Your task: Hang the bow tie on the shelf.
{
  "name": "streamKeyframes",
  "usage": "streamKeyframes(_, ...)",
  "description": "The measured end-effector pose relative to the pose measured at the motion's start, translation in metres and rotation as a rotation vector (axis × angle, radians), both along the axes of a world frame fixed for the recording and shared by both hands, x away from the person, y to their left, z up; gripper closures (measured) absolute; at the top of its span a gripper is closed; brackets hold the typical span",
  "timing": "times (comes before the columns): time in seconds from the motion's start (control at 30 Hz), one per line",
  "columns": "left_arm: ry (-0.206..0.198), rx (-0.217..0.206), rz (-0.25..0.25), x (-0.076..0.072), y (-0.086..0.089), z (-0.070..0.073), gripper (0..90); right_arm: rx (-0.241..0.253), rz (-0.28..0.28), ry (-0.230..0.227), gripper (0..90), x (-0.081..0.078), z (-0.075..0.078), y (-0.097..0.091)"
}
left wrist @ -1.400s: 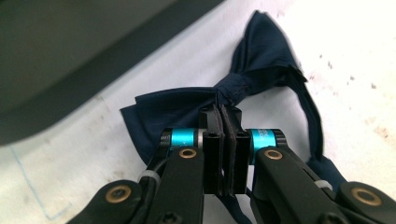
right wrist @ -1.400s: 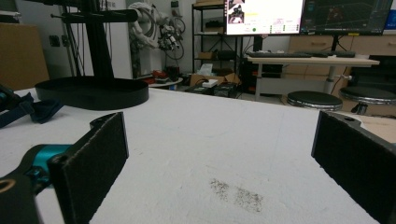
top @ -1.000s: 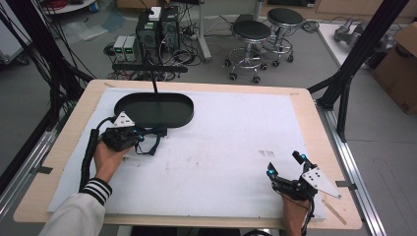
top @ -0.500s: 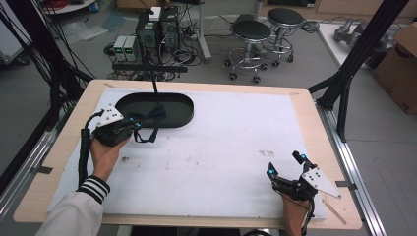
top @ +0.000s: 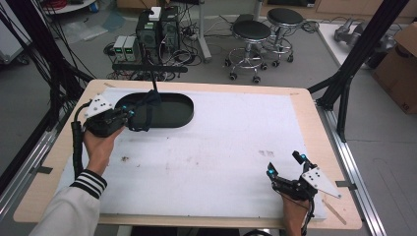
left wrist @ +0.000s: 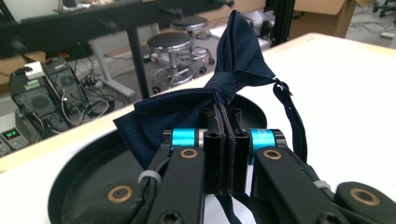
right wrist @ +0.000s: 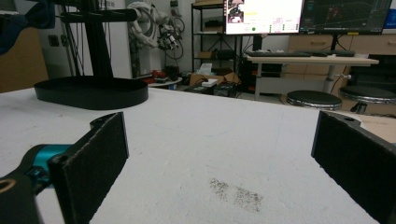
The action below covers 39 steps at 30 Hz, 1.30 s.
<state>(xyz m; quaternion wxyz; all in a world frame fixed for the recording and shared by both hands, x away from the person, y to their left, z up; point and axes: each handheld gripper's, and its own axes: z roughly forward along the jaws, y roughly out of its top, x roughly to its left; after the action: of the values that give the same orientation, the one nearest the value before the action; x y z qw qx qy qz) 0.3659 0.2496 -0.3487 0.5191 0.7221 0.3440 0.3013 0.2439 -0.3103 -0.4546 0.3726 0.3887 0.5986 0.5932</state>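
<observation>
The left gripper [left wrist: 223, 140], clamped on the knot of a dark bow tie [left wrist: 205, 100], holds it just above the black tray [top: 174, 115], apparently mid-delivery, so lowering and releasing follow, while the right gripper [top: 285, 167] rests spread and empty.

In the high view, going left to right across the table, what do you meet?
Left claw shut on the dark bow tie → black oval tray → smudge on the white mat → right claw, open.
</observation>
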Motion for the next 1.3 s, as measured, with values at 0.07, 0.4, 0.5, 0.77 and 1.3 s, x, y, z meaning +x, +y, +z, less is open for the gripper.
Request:
streamKeyframes(0.07, -0.011, -0.013, 0.007, 0.004, 0.0, 0.003, 87.7, 0.0, 0.0, -0.001, 2.8, 0.0, 0.0, 0.0)
streamKeyframes(0.4, -0.014, -0.04, 0.034, 0.016, 0.003, 0.002, 87.8, 0.0, -0.001, 0.0, 2.8, 0.0, 0.0, 0.0)
streamKeyframes(0.5, -0.03, -0.035, 0.037, 0.021, 0.003, 0.011, 87.8, 0.003, 0.0, 0.008, 2.8, 0.0, 0.0, 0.0)
streamKeyframes(0.77, -0.07, -0.002, 0.03, 0.038, -0.001, 0.037, 87.8, 0.002, -0.001, 0.009, 2.8, 0.0, 0.0, 0.0)
streamKeyframes(1.3, -0.103, 0.046, 0.035, 0.066, -0.001, 0.051, 87.8, 0.0, -0.003, 0.005, 2.8, 0.0, 0.0, 0.0)
